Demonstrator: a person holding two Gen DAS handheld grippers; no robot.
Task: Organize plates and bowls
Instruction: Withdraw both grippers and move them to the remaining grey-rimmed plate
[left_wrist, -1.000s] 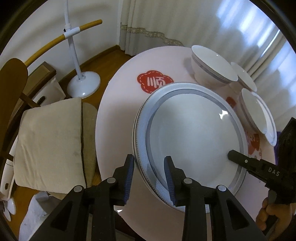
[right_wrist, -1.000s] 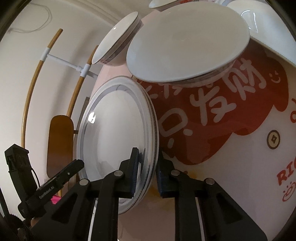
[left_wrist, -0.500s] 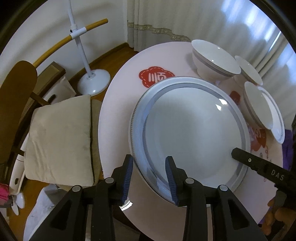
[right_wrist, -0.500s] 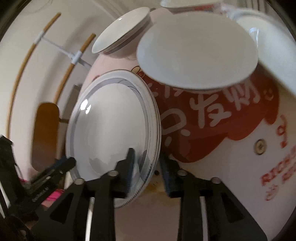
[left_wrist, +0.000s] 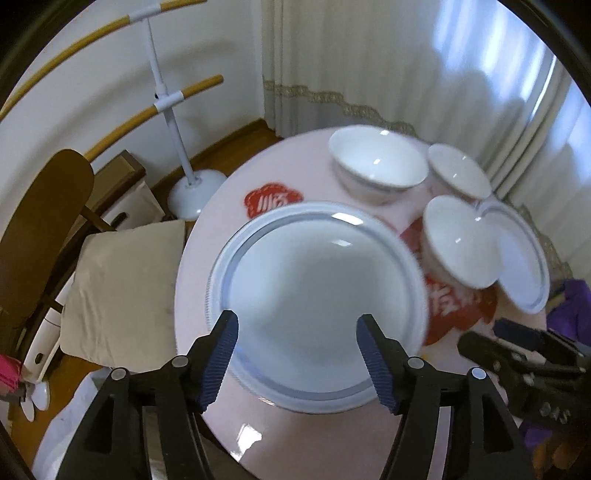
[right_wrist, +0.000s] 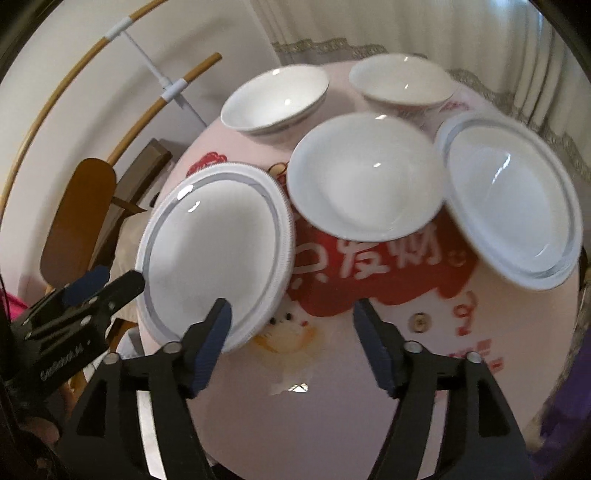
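A large white plate (left_wrist: 314, 295) with a grey rim band lies flat on the pink round table (left_wrist: 221, 206). It looks like a stack of two. My left gripper (left_wrist: 301, 358) hovers over its near edge, jaws opening, pads clear of the rim. My right gripper (right_wrist: 291, 347) hangs above the plate's (right_wrist: 214, 251) right edge, jaws opening, nothing between them. Behind stand three white bowls (right_wrist: 275, 98) (right_wrist: 402, 81) (right_wrist: 365, 173). A smaller plate (right_wrist: 513, 206) lies at the right. Each gripper shows in the other's view: the right gripper (left_wrist: 517, 354) and the left gripper (right_wrist: 85, 295).
A wooden chair (left_wrist: 44, 236) with a beige cushion (left_wrist: 122, 288) stands left of the table. Behind it is a white stand (left_wrist: 192, 192) with curved wooden bars. Curtains (left_wrist: 406, 74) hang at the back. Purple cloth (left_wrist: 569, 306) lies at the right edge.
Both grippers let go of the large plate's rim, opened wide and rose away from it. The plate now lies flat on the table.
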